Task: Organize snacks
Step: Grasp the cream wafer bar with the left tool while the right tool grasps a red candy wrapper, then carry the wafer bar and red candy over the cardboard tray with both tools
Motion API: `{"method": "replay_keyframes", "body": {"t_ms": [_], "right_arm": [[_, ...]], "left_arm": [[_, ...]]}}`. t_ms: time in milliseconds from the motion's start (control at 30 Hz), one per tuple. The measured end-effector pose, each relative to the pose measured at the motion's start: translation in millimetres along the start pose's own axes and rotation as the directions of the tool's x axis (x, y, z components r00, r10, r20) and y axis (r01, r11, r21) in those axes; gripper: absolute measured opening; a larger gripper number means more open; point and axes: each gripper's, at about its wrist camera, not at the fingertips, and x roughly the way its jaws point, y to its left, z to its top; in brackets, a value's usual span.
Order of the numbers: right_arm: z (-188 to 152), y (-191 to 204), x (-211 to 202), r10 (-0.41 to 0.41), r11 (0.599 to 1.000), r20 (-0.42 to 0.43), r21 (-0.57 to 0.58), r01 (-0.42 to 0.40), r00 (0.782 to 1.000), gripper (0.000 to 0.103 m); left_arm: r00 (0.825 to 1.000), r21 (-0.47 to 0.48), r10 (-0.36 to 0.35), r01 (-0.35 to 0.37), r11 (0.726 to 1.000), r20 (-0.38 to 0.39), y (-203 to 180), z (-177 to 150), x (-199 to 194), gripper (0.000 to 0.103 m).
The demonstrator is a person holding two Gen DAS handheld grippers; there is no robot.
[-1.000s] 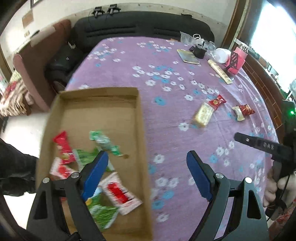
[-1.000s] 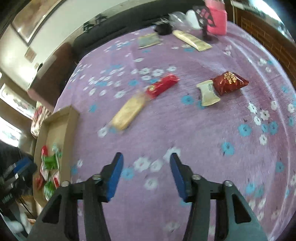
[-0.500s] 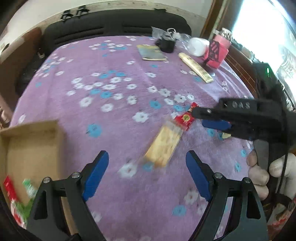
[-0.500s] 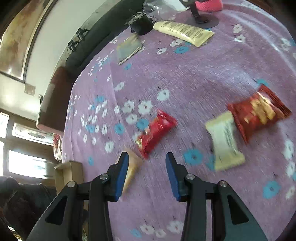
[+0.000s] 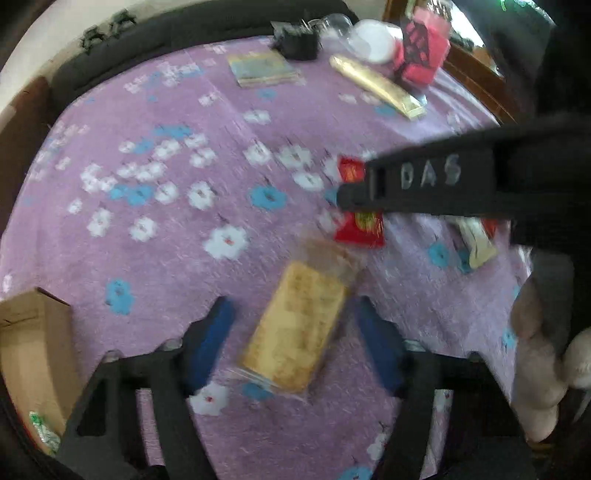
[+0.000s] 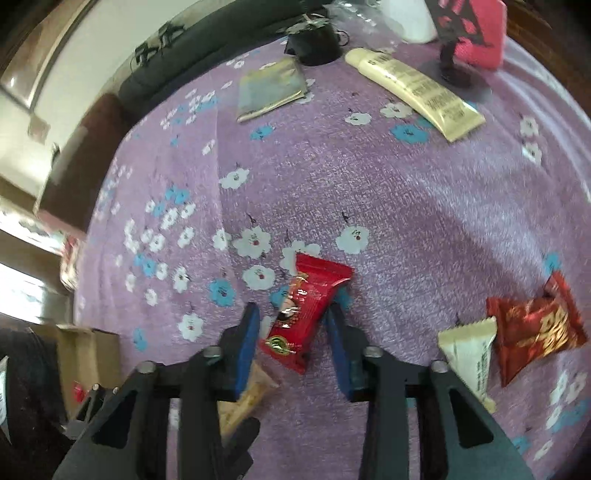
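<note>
Both hand-held grippers are now lower and closer to the snacks than half a second ago; the cardboard box [image 5: 26, 354] is sliding off to the far left edge of the left wrist view.

Left hand-held gripper [image 5: 295, 332] is hanging open over the purple flowered bench [image 5: 177, 236], its blue pads straddling the yellow snack bar [image 5: 295, 332], which is lying flat between them; contact not evident, picture blurred.

Right hand-held gripper [image 6: 291, 343] is also standing open, jaws either side of the red snack packet [image 6: 303, 314], which is lying on the bench between the pads, its far end poking out ahead of the fingertips. Whether the pads are touching the packet: cannot tell.

Right of the right hand-held gripper, a white snack packet [image 6: 469, 354] and a dark red snack bag [image 6: 535, 328] are lying just beside each other. Far ahead: a cream tube [image 6: 417, 92], a flat booklet [image 6: 273, 88] and a pink item [image 6: 476, 33] at the bench's far edge.
</note>
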Motion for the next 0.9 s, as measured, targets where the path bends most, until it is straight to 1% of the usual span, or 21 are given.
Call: {"method": "replay_keyframes", "body": {"t_ms": [33, 67, 100, 167, 400, 533, 667, 767, 900], "right_arm": [[-0.3, -1.5, -0.1, -0.005, 1.000, -0.005, -0.007, 0.005, 1.000, 0.020], [-0.7, -2.9, -1.2, -0.006, 1.000, -0.006, -0.016, 0.006, 1.000, 0.020], [-1.2, -4.1, -2.1, -0.006, 1.000, -0.005, -0.026, 0.006, 1.000, 0.020], [-3.5, -8.7, -5.0, 0.011, 0.999, 0.000, -0.033, -0.011, 1.000, 0.019], [-18.0, -25.5, -27.6, 0.034, 0.999, 0.031, -0.022, -0.034, 0.999, 0.019], [-34.7, -31.1, -39.5, 0.051, 0.999, 0.032, -0.014, -0.050, 0.998, 0.019], [-54.3, -32.4, -44.5, 0.060, 0.998, 0.015, -0.012, -0.060, 0.998, 0.019], [-71.6, -30.1, -49.5, 0.066, 0.998, 0.003, -0.016, -0.066, 0.998, 0.019], [-92.7, -23.0, -56.4, 0.073, 0.997, -0.010, -0.031, -0.073, 0.997, 0.019]], "left_arm": [[1.000, 0.007, -0.019, 0.019, 1.000, -0.006, -0.3, -0.1, -1.0, 0.054], [0.999, 0.004, -0.046, 0.046, 0.999, -0.015, 1.5, 0.1, -3.9, 0.040], [0.998, -0.009, -0.063, 0.063, 0.998, -0.020, 4.6, 0.3, -5.7, 0.038], [0.998, -0.041, -0.066, 0.065, 0.997, -0.015, 12.8, -2.2, -10.1, 0.036], [0.998, -0.137, -0.057, 0.057, 0.989, 0.009, 34.0, -22.4, -31.6, 0.035], [0.999, -0.176, -0.047, 0.051, 0.983, 0.026, 37.9, -32.7, -47.4, 0.036], [0.999, -0.183, -0.026, 0.031, 0.983, 0.030, 33.5, -41.8, -57.2, 0.036], [0.999, -0.192, -0.025, 0.032, 0.981, 0.037, 30.3, -50.6, -67.5, 0.036], [0.999, -0.182, -0.009, 0.018, 0.983, 0.047, 25.0, -60.9, -82.4, 0.036]]}}
